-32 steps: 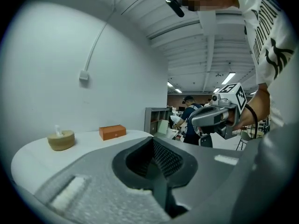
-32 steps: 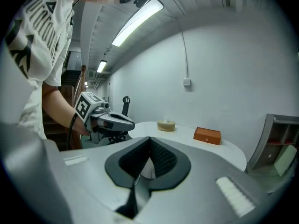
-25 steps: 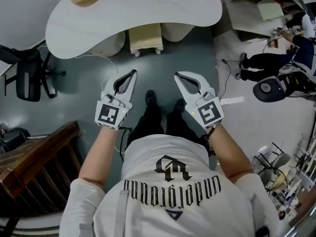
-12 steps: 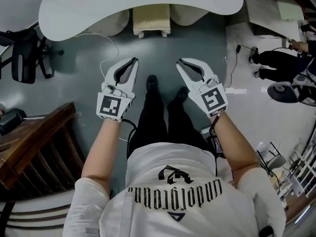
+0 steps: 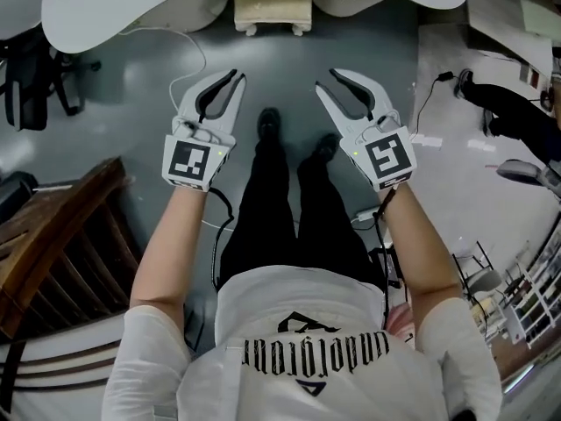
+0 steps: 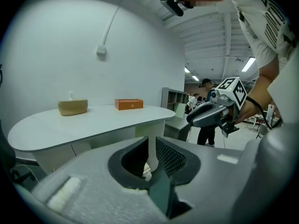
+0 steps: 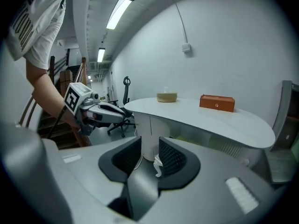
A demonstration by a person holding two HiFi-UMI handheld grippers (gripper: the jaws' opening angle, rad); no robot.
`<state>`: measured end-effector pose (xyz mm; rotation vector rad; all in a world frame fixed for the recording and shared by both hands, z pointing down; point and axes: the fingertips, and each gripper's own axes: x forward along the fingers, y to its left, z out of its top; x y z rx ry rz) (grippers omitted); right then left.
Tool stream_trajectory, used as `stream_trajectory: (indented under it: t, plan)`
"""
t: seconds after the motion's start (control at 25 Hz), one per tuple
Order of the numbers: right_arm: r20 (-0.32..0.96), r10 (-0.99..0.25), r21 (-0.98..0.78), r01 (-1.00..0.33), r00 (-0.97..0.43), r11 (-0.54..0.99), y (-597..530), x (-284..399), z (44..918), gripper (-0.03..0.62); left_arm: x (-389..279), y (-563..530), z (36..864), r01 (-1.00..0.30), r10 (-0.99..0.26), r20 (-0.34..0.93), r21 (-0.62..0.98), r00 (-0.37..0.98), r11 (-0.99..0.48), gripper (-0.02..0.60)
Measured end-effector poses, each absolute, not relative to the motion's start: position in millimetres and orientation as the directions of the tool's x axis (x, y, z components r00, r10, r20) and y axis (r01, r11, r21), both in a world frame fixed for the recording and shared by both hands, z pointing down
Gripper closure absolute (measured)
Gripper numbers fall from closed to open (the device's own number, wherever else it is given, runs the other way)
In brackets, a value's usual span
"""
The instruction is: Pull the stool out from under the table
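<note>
A cream-cushioned stool (image 5: 272,0) with white legs stands tucked under the white curved table (image 5: 114,11) at the top of the head view. Both grippers hover over the grey floor, well short of the stool, and neither touches anything. The jaws of my left gripper (image 5: 235,79) are opening, with only a narrow gap and nothing between them. My right gripper (image 5: 326,79) is opening too, its jaws wider apart and empty. In the left gripper view, the table (image 6: 93,120) carries a woven basket (image 6: 73,107) and an orange box (image 6: 129,104).
A black office chair (image 5: 26,68) stands at the far left, and a wooden staircase (image 5: 53,235) runs along the lower left. A white cable (image 5: 195,55) lies on the floor near the left gripper. My shoes (image 5: 269,123) point at the stool. A person's legs (image 5: 513,117) are at the right.
The table and stool have slid toward the top of the head view as I moved forward. Both grippers' jaws have parted, the right one more than the left.
</note>
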<state>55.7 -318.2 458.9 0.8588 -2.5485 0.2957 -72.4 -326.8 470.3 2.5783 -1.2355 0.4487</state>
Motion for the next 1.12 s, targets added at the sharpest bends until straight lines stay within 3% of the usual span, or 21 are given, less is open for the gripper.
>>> stream_trajectory:
  t: [0.52, 0.8, 1.12]
  plan:
    - [0.513, -0.514, -0.106, -0.646, -0.687, 0.756, -358.4, 53.6, 606.0, 0.414, -67.3, -371.3, 609.6, -0.796, -0.696, 0.409, 0.157, 0.591, -0.584, 0.414]
    - [0.534, -0.526, -0.131, -0.679, -0.662, 0.723, -386.9, 69.5, 711.4, 0.368, -70.0, -395.7, 715.1, -0.824, -0.704, 0.484, 0.069, 0.52, -0.562, 0.33]
    - [0.59, -0.52, -0.164, -0.722, -0.618, 0.672, -406.3, 87.2, 808.1, 0.341, -81.9, -414.4, 813.0, -0.829, -0.701, 0.563, -0.047, 0.438, -0.557, 0.295]
